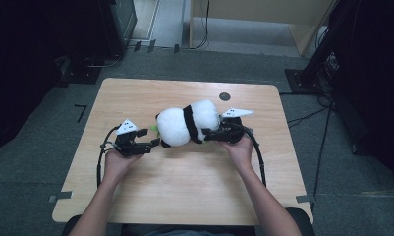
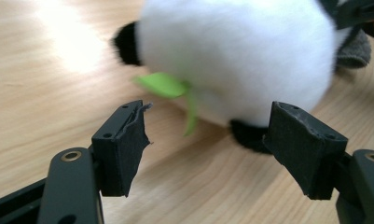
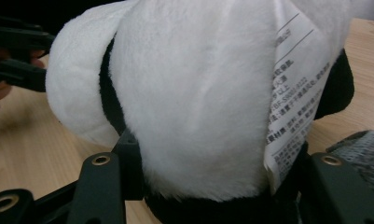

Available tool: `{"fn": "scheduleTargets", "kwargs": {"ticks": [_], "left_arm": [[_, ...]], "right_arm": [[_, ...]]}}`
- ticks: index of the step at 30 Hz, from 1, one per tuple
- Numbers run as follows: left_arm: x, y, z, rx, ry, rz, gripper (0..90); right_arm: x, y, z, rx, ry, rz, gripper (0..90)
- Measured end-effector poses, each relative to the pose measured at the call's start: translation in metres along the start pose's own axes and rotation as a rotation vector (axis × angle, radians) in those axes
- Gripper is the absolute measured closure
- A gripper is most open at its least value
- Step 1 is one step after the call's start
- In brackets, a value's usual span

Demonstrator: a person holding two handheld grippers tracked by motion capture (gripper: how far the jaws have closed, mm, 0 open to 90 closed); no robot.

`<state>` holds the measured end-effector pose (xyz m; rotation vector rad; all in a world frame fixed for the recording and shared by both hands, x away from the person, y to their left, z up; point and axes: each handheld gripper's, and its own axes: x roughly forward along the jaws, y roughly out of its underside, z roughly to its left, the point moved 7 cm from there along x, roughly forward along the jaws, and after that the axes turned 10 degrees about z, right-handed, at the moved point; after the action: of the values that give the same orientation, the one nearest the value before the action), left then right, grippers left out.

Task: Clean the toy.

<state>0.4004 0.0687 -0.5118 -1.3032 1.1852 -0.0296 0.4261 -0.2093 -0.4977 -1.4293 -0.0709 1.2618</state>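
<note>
At the frame's centre the plush panda [image 1: 188, 123] lies on the worktop [image 1: 184, 191], its rear pinched by the right tool [image 1: 210, 134], while the left tool [image 1: 154, 143], spread and empty, has yet to grasp it.

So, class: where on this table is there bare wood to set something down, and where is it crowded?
Free: the near strip of the table between the forearms, the far-left corner, and the far edge around the dark round spot. Crowded: the middle, where the plush panda lies between the left gripper and right gripper.
</note>
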Motion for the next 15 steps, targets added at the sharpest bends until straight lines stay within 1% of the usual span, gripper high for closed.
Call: {"fn": "scheduleTargets", "kwargs": {"ticks": [2, 3, 4, 5, 6, 7, 8, 9, 10, 11, 13, 14, 15], "left_arm": [[-0.003, -0.002, 0.001, 0.001, 0.007, -0.015, 28.5], [-0.005, -0.003, 0.001, 0.01, 0.005, -0.03, 29.0], [-0.01, -0.006, 0.0, 0.014, 0.025, -0.059, 29.8], [-0.01, -0.006, 0.0, 0.014, 0.025, -0.059, 29.9], [-0.012, -0.007, -0.001, 0.019, 0.043, -0.073, 29.9], [-0.014, -0.008, -0.003, 0.02, 0.07, -0.088, 30.4], [-0.013, -0.007, -0.007, 0.03, 0.119, -0.088, 29.7], [-0.013, -0.007, -0.007, 0.03, 0.119, -0.088, 29.5], [-0.013, -0.006, -0.007, 0.038, 0.127, -0.081, 29.5], [-0.012, -0.005, -0.007, 0.048, 0.125, -0.075, 28.9], [-0.01, -0.003, -0.009, 0.051, 0.155, -0.069, 26.5], [-0.008, -0.003, -0.01, 0.059, 0.166, -0.07, 21.3], [-0.007, -0.002, -0.012, 0.073, 0.182, -0.072, 21.3]], "right_arm": [[-0.005, 0.001, 0.001, -0.019, -0.046, 0.015, 44.9], [-0.009, 0.001, 0.003, -0.052, -0.079, 0.042, 44.9], [-0.012, 0.001, 0.005, -0.074, -0.08, 0.044, 44.8], [-0.012, 0.001, 0.005, -0.074, -0.08, 0.044, 44.8], [-0.015, 0.0, 0.007, -0.108, -0.081, 0.044, 44.8], [-0.016, 0.0, 0.009, -0.138, -0.088, 0.04, 44.8], [-0.016, -0.001, 0.016, -0.164, -0.137, 0.038, 44.7], [-0.016, -0.001, 0.016, -0.164, -0.137, 0.038, 44.7], [-0.015, -0.001, 0.018, -0.176, -0.149, 0.034, 44.7], [-0.014, -0.001, 0.019, -0.189, -0.152, 0.033, 44.7], [-0.014, 0.001, 0.019, -0.201, -0.172, 0.041, 44.7], [-0.014, 0.003, 0.02, -0.213, -0.197, 0.037, 44.9], [-0.014, 0.003, 0.02, -0.213, -0.197, 0.037, 44.9]]}}
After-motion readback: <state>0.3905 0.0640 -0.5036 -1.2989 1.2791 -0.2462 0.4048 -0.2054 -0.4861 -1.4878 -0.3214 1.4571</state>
